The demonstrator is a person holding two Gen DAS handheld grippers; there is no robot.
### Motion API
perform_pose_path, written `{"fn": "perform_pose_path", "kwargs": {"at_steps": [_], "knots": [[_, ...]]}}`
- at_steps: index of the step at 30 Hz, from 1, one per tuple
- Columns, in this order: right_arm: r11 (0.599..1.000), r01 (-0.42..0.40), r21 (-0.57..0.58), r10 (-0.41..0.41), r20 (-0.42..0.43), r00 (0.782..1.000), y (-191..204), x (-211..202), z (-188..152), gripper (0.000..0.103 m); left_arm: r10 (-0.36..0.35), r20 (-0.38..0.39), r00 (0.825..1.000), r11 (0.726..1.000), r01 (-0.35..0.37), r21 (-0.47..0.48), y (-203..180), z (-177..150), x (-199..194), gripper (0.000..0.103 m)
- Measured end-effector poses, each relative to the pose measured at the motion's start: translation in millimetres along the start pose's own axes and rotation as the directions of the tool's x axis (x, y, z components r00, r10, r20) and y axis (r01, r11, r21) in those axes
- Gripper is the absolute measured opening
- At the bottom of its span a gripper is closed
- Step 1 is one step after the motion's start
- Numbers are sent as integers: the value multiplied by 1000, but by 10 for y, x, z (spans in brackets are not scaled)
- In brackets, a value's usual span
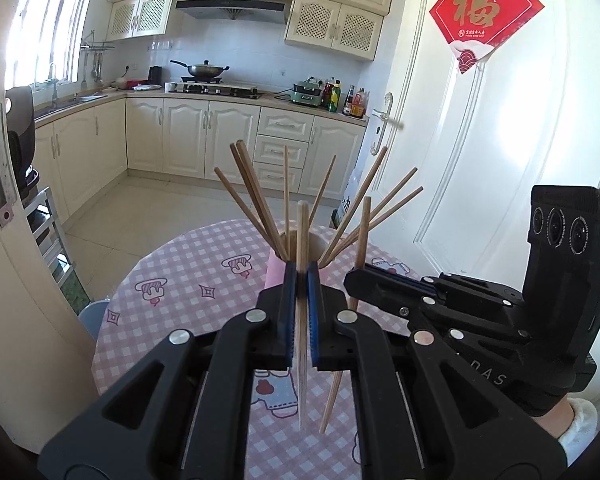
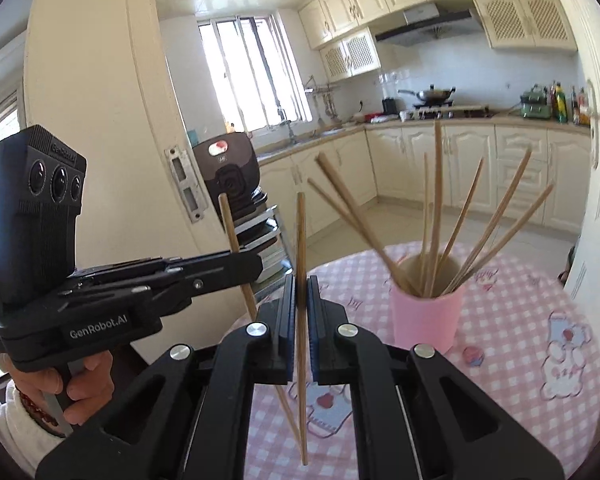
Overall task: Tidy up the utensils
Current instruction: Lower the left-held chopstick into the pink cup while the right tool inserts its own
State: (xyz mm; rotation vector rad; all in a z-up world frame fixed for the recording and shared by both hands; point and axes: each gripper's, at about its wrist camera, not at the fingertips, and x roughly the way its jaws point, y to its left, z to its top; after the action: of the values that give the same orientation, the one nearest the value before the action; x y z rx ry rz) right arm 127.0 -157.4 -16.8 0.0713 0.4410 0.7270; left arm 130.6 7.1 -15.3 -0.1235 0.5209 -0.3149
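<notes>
Chopsticks are standing upright in both grippers above the checked surface (image 2: pixel 520 300). The left gripper (image 1: pixel 301 280) is pointing slightly downward, jaws clamping one chopstick (image 1: pixel 302 240). The right gripper (image 2: pixel 301 292), likewise tilted, jaws closed, is pinching another chopstick (image 2: pixel 300 240). The pink cup (image 2: pixel 426 316) is holding more chopsticks (image 2: pixel 460 224), fanned out.

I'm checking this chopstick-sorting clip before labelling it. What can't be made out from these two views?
- Pink cup: left wrist view shows only a sliver; the left gripper hides the rest.
- Lower ends of the chopsticks in the cup: hidden inside it in both views.
- Table: near edge covered by gripper bodies in both views.
- Counter bottles: too small to read labels.
</notes>
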Motion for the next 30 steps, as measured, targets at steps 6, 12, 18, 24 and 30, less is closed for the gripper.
{"fn": "perform_pose_path", "kwargs": {"at_steps": [6, 12, 18, 24, 30], "knots": [[994, 101, -40, -95, 142, 985, -24, -176, 303, 4, 0, 60, 998, 1000, -2, 22, -79, 300, -2, 5], [969, 223, -109, -185, 281, 941, 38, -168, 558, 4, 23, 135, 991, 999, -28, 40, -121, 664, 11, 5], [952, 279, -126, -223, 343, 913, -48, 54, 652, 4, 29, 219, 975, 998, -39, 40, -143, 966, 30, 5], [946, 304, -112, -248, 353, 902, -235, 239, 561, 4, 13, 280, 960, 999, -26, 43, -127, 1042, 138, 5], [943, 310, -123, -256, 329, 909, -283, 343, 400, 4, 12, 271, 963, 1000, -17, 17, -51, 937, 370, 5]]}}
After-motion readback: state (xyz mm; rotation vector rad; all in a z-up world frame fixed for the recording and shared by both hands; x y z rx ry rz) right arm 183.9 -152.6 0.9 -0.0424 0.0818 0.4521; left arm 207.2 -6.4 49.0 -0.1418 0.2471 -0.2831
